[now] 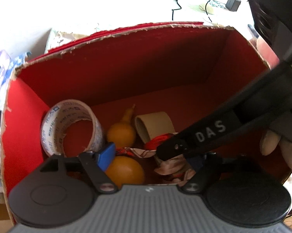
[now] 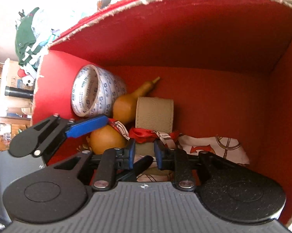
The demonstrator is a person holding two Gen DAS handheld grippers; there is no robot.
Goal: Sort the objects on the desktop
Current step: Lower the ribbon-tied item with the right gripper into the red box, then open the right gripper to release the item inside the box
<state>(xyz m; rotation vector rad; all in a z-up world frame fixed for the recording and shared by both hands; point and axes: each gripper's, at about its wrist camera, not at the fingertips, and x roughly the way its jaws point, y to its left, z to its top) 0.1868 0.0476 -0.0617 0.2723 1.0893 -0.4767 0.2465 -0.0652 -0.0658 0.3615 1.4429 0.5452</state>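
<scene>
A red cardboard box (image 1: 126, 68) (image 2: 184, 38) holds a printed tape roll (image 1: 72, 128) (image 2: 95, 93), a yellow-brown gourd (image 1: 124, 170) (image 2: 124, 106), a beige leather roll (image 1: 155, 124) (image 2: 154, 112) and a white-and-red patterned scarf (image 1: 171, 165) (image 2: 214, 145). My left gripper (image 1: 150, 158) hangs open low in the box, straddling the gourd's big bulb and the scarf; one of its blue pads (image 2: 87, 126) shows in the right wrist view. My right gripper (image 2: 145, 151) (image 1: 160, 151) reaches in from the right, its fingers close together on a bunched red part of the scarf.
The box walls rise on all sides around both grippers. A hand (image 1: 270, 141) holds the right gripper. Beyond the box, a charger (image 1: 232, 3) and cables lie on a white surface. Packets (image 1: 2, 71) and a pile of green cloth (image 2: 25, 35) sit to the left.
</scene>
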